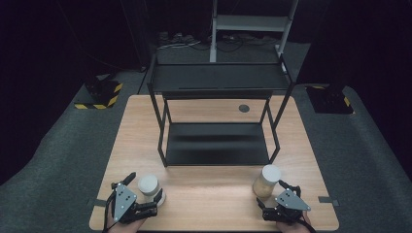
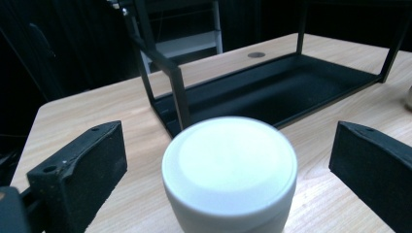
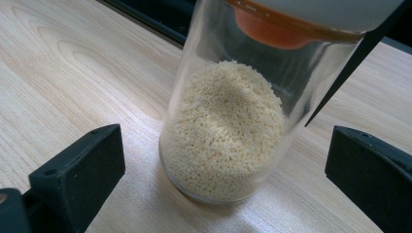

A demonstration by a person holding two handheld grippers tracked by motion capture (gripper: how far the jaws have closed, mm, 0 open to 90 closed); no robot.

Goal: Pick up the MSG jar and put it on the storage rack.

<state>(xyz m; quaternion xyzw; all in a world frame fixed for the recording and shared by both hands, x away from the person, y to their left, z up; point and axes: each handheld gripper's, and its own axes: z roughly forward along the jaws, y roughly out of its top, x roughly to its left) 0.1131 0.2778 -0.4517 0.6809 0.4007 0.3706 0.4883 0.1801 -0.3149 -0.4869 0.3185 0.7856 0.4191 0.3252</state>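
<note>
Jars bracketed, none gripped: left gripper (image 1: pixel 144 190) spread around white jar (image 1: pixel 148 185) lower left; right gripper (image 1: pixel 273 193) spread around grain jar (image 1: pixel 267 180) lower right. Probably pre-grasp; next, closing squarely, perhaps toward black rack (image 1: pixel 217 150).

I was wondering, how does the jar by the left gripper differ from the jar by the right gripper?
The left jar looks white and opaque, so its contents cannot be seen; the right jar is clear glass, partly filled with pale grains. In the high view the left jar looks shorter than the right jar. The left jar sits between the left gripper's open jaws; the right jar sits just ahead of the right gripper's. Both stand upright with pale lids on the wooden table.
</note>
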